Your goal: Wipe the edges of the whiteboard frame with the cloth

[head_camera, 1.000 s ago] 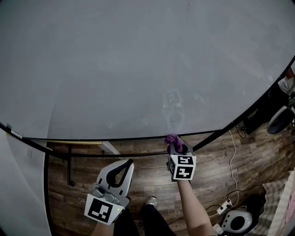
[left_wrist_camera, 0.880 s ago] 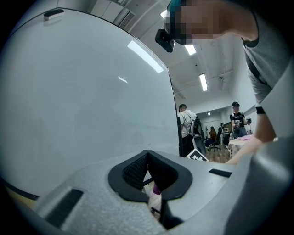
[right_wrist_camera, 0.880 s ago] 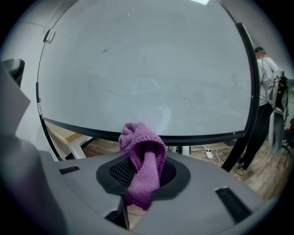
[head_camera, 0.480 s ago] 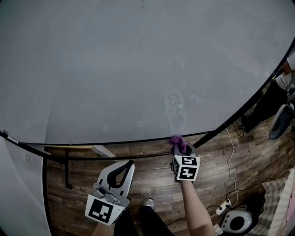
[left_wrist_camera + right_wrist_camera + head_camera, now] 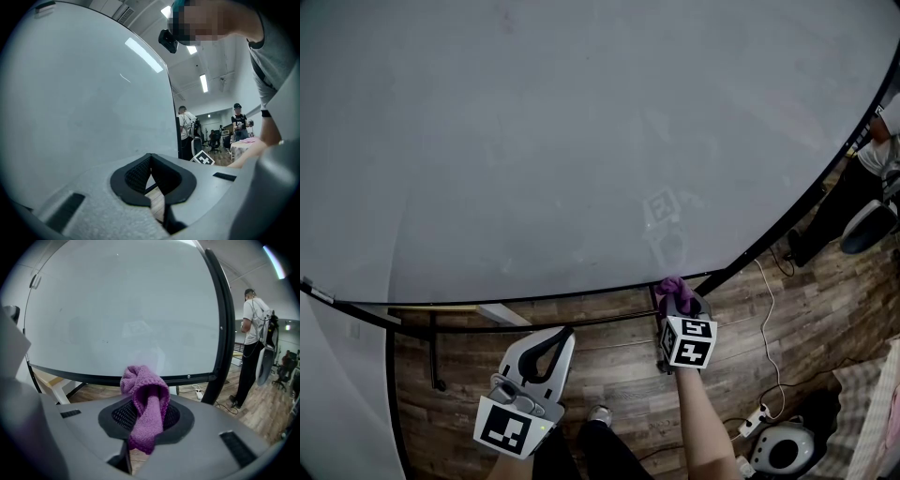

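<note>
Now the purple cloth [image 5: 670,285] sits against the bottom edge of the whiteboard [image 5: 581,141].
The right tool [image 5: 676,292] is clamped on the cloth, with a strip hanging down between its jaws and the bunched end pushed up against the black lower frame [image 5: 187,378], close to the board's lower right corner. The left tool [image 5: 563,332] hangs lower and to the left, apart from the frame, over the wooden floor [image 5: 609,366]. Its jaws are together at the tips, with nothing between them.
</note>
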